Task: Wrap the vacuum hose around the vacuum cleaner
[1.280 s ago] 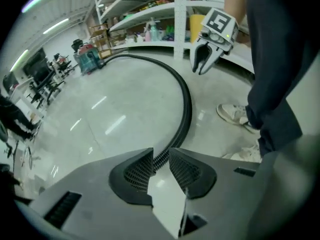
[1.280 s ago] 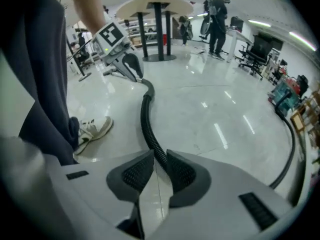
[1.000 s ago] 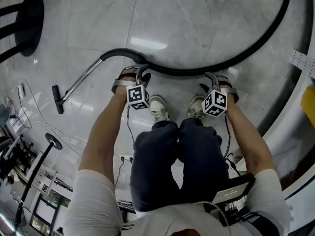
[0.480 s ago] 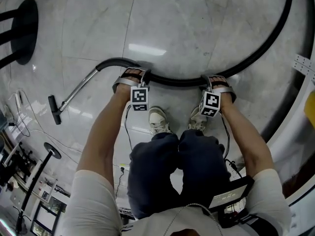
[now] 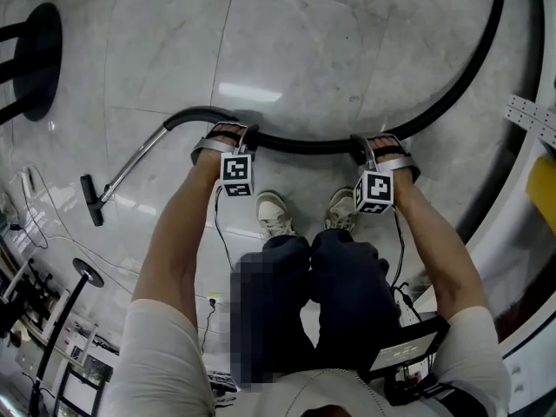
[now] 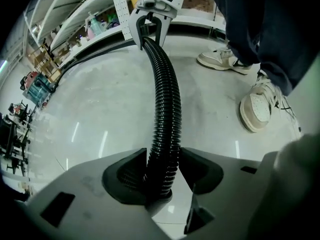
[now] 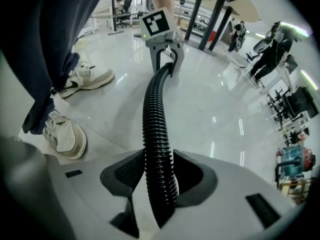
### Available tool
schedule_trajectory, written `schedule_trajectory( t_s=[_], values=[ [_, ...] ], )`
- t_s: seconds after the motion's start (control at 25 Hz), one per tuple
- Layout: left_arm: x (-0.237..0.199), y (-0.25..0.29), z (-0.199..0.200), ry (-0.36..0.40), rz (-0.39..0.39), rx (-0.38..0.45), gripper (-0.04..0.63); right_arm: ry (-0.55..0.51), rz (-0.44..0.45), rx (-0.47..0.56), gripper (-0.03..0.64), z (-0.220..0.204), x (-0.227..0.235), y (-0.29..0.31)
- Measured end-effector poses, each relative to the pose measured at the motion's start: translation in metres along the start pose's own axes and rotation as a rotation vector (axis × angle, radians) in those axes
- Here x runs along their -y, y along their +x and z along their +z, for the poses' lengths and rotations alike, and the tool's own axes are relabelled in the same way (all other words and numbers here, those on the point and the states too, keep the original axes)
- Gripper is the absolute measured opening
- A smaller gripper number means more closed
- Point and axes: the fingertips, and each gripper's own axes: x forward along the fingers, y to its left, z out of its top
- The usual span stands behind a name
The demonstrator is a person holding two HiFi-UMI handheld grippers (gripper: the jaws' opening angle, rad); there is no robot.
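Hose is what matters, and it lies flat on the floor, running left to right just ahead of the person's shoes. To the left it bends into a curved handle and a metal tube. To the right it sweeps away in a long arc and leaves the top of the head view.

Both tools point steeply down onto that straight stretch, so its long axis passes crosswise through each set of fingers.

The left gripper has just been opening. Its fingers are spread astride the hose, which leans on one pad with floor showing beside the other (so no real hold yet).

The right gripper has just been closing, and its pads look pressed against the ribs on both sides.

The left sits nearer the handle bend and the right nearer the long free run. I can't find the cleaner's body in any view. My guess is the next move depends on the left pinching too, then both lifting the span level between them.
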Motion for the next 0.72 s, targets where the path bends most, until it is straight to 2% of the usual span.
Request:
schedule_trajectory(
  t_s=[0.16, 0.28, 0.56, 0.72],
  values=[
    [-0.006, -0.013, 0.001, -0.022, 0.002, 0.037, 0.193, -0.062, -0.052, 0.084, 0.178, 0.024, 0.023, -0.053],
    [-0.015, -0.013, -0.001, -0.023, 0.047, 0.035, 0.193, -0.099, -0.071, 0.129, 0.176, 0.042, 0.036, -0.079],
    [-0.037, -0.015, 0.005, -0.016, 0.110, 0.054, 0.192, -0.110, -0.100, 0.170, 0.175, 0.053, 0.057, -0.108],
    [-0.045, -0.040, 0.017, -0.064, 0.107, 0.110, 0.172, -0.077, -0.120, 0.182, 0.175, 0.052, 0.072, -0.128]
  ],
)
